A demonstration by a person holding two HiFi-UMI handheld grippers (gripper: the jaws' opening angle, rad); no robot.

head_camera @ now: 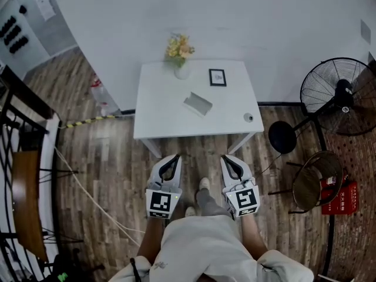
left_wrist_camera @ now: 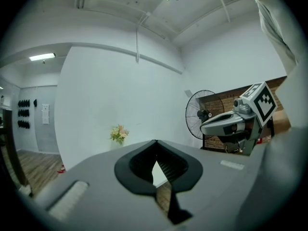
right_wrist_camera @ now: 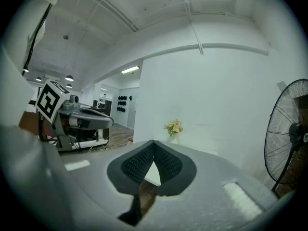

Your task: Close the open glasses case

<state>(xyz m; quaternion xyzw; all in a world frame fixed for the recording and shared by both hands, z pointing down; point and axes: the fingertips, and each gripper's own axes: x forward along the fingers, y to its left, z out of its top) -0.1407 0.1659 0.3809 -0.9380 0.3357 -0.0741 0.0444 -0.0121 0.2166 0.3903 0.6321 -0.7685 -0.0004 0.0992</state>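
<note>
Evidently the work has not begun: the white table (head_camera: 158,119) stands well ahead of the person, who holds the left gripper (head_camera: 174,158) and right gripper (head_camera: 227,159) low by the legs, each with its jaws pressed together on nothing. The glasses case (head_camera: 198,103) lies near the table's middle, out of reach, so an approach likely comes first.

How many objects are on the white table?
4. A flower vase at the back edge, a framed picture right of it, the grey glasses case near the middle, a small round object near the front-right corner. Nothing looks hidden.
</note>
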